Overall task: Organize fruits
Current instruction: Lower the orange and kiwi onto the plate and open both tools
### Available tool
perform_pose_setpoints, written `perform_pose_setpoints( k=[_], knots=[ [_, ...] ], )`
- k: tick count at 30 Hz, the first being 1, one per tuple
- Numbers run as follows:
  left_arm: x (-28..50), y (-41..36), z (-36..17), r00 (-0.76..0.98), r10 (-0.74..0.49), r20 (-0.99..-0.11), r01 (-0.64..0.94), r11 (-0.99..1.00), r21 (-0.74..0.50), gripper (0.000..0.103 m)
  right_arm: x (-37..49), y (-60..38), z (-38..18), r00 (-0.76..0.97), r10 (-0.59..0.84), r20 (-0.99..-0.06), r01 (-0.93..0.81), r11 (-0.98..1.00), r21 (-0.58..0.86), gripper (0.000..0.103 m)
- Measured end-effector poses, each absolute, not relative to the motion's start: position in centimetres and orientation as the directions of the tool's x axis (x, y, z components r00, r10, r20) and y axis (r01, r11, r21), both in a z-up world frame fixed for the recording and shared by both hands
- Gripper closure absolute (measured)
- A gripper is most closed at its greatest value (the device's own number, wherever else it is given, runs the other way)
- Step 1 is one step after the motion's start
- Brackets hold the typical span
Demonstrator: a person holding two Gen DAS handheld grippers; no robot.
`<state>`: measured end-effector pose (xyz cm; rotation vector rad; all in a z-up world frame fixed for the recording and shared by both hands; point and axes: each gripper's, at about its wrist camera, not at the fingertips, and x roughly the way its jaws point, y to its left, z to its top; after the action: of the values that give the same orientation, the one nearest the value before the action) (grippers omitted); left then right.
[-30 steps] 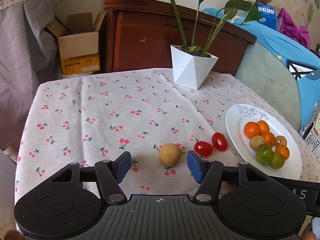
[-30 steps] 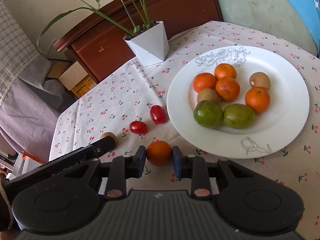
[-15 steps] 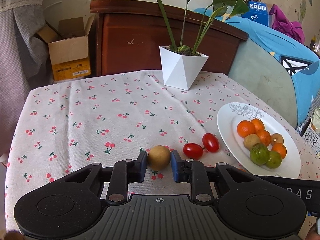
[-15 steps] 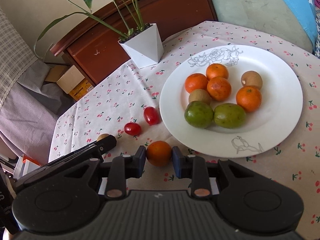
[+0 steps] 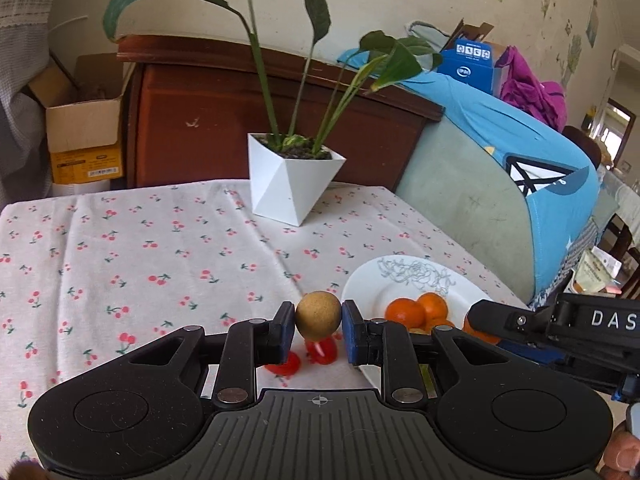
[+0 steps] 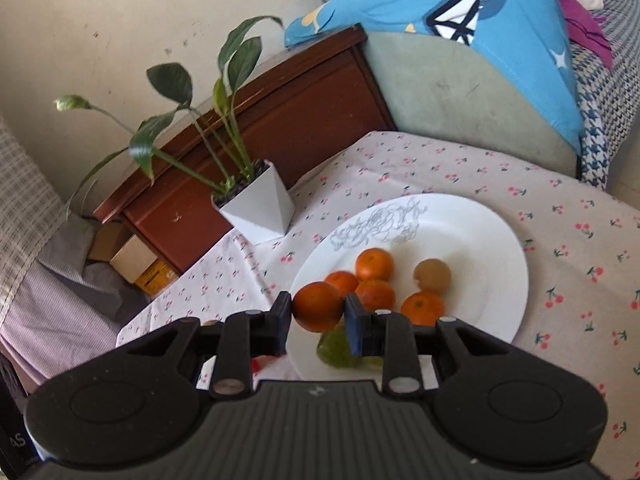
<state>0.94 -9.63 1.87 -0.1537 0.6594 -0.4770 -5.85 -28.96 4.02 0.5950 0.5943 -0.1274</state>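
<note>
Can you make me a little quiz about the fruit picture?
1. True or false: the left gripper is shut on a brown fruit.
2. What does the right gripper hold? A) tomato B) orange C) lime
3. Fill in: the white ___ holds oranges, a brown fruit and green fruit.

Key: 1 true; 2 B; 3 plate.
</note>
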Motion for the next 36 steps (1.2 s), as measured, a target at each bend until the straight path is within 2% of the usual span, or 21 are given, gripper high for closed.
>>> perform_pose_setpoints(
  k=[4, 14, 17, 19, 20, 21, 24, 36],
  knots=[
    [1.1, -11.5, 1.5, 0.66, -0.502, -0.558, 0.409, 0.864, -0.294, 0.08, -5.7, -30.7, 3.8, 0.827, -0.01, -0.561, 0.337, 0.809, 0.482, 0.074],
    [1.7, -13.9, 0.4, 0.62, -0.523, -0.585, 0.438, 0.849, -0.295, 0.08, -4.6, -31.7, 2.5, 0.807, -0.037, -0.589, 0.387, 0.787, 0.481, 0.072],
    [1.6, -14.0, 0.7, 0.62, -0.532, -0.577, 0.441, 0.844, -0.305, 0.077, -4.8, -31.7, 2.6, 0.808, -0.051, -0.588, 0.395, 0.787, 0.474, 0.071],
    [1.4, -13.8, 1.2, 0.626, -0.536, -0.566, 0.438, 0.843, -0.313, 0.067, -4.9, -31.6, 2.8, 0.812, -0.052, -0.581, 0.39, 0.789, 0.475, 0.071],
    [1.3, -13.6, 1.5, 0.638, -0.529, -0.56, 0.429, 0.847, -0.312, 0.055, -5.0, -31.6, 2.9, 0.814, -0.055, -0.578, 0.389, 0.79, 0.473, 0.071],
    [1.2, -13.3, 1.8, 0.652, -0.521, -0.551, 0.42, 0.853, -0.31, 0.049, -5.1, -31.6, 3.0, 0.815, -0.058, -0.576, 0.39, 0.791, 0.472, 0.071],
    [1.1, -12.5, 2.5, 0.67, -0.504, -0.545, 0.409, 0.863, -0.296, 0.049, -5.2, -31.5, 3.2, 0.818, -0.058, -0.573, 0.389, 0.79, 0.475, 0.071],
    [1.1, -7.0, 3.0, 0.701, -0.345, -0.624, 0.23, 0.938, -0.26, 0.048, -5.4, -28.5, 2.7, 0.811, 0.061, -0.582, 0.286, 0.827, 0.484, 0.071]
  ],
)
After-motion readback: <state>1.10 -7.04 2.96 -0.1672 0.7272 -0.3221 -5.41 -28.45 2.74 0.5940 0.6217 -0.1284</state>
